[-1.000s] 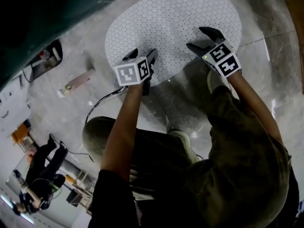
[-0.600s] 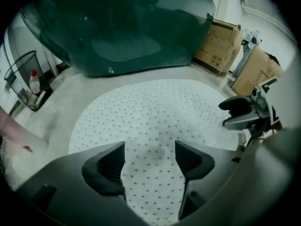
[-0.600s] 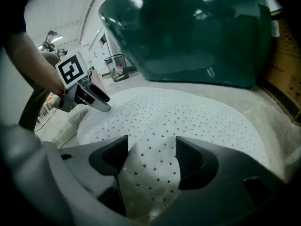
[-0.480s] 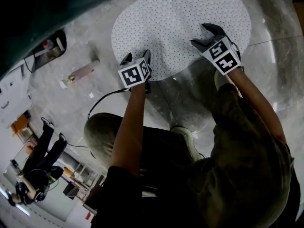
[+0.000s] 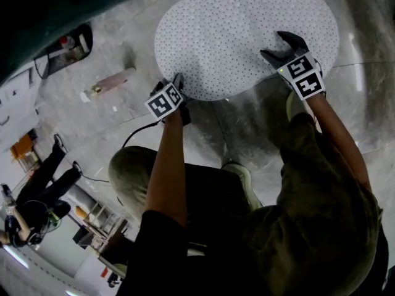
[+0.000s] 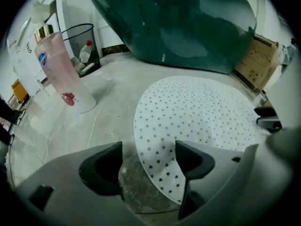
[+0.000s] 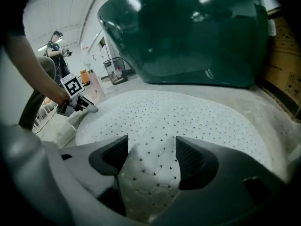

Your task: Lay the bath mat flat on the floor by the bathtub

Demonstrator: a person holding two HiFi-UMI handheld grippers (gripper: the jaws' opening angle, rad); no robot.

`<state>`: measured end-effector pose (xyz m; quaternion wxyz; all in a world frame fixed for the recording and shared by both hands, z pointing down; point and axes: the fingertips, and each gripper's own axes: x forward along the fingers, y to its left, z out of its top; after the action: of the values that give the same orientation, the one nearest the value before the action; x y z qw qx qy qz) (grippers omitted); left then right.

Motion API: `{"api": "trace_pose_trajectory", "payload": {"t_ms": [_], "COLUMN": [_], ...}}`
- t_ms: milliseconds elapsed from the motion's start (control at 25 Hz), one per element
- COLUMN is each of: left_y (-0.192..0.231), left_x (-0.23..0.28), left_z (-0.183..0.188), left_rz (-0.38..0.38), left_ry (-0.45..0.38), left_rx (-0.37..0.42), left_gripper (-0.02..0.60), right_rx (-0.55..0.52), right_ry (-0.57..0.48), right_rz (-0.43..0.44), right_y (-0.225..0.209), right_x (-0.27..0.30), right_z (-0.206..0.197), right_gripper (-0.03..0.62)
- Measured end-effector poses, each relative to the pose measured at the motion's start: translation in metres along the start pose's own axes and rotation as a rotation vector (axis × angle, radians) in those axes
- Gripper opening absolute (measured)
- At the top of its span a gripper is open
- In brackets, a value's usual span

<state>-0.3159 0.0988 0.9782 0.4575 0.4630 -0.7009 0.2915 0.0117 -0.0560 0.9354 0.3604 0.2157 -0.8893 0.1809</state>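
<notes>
The white oval bath mat (image 5: 247,32) with small dark stars lies spread on the grey floor beside the dark green bathtub (image 6: 188,22). My left gripper (image 5: 173,84) stands open at the mat's near left edge. In the left gripper view that edge (image 6: 160,159) runs between the open jaws of the left gripper (image 6: 148,161), with bare floor beside it. My right gripper (image 5: 273,45) is open over the mat's near right part. A slightly puckered patch of mat (image 7: 150,168) sits between the spread jaws of the right gripper (image 7: 151,157).
A pink bottle (image 5: 108,84) with a gold cap stands on the floor left of the mat. Behind it is a black wire bin (image 6: 82,46). Cardboard boxes (image 7: 282,55) stand right of the tub. Another person (image 5: 31,202) is at the far left.
My left gripper has drawn back from on the mat to its near left edge. The right gripper stays open over the mat's near right part.
</notes>
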Motion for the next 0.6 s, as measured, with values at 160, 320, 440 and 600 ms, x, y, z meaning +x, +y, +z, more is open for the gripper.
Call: {"api": "trace_pose_trajectory", "payload": {"t_ms": [160, 320, 440, 600], "left_y": [0.0015, -0.0031, -0.0025, -0.0039], "left_x": [0.0038, 0.0067, 0.005, 0.0029], "left_z": [-0.0083, -0.0066, -0.0092, -0.0067], "left_rz": [-0.024, -0.017, -0.022, -0.023], "left_ry": [0.007, 0.038, 0.038, 0.043], "left_rx": [-0.096, -0.101, -0.12, -0.161], "left_gripper": [0.348, 0.315, 0.287, 0.227], "right_rx": [0.013, 0.023, 0.027, 0.035], "right_ry": [-0.012, -0.021, -0.029, -0.028], "right_rz": [0.013, 0.009, 0.003, 0.004], "right_y": [0.0004, 0.0001, 0.0011, -0.0014], "right_x": [0.0006, 0.0035, 0.0071, 0.0073], "right_z": [-0.0005, -0.0023, -0.0025, -0.0011], "right_gripper": [0.331, 0.331, 0.331, 0.331]}}
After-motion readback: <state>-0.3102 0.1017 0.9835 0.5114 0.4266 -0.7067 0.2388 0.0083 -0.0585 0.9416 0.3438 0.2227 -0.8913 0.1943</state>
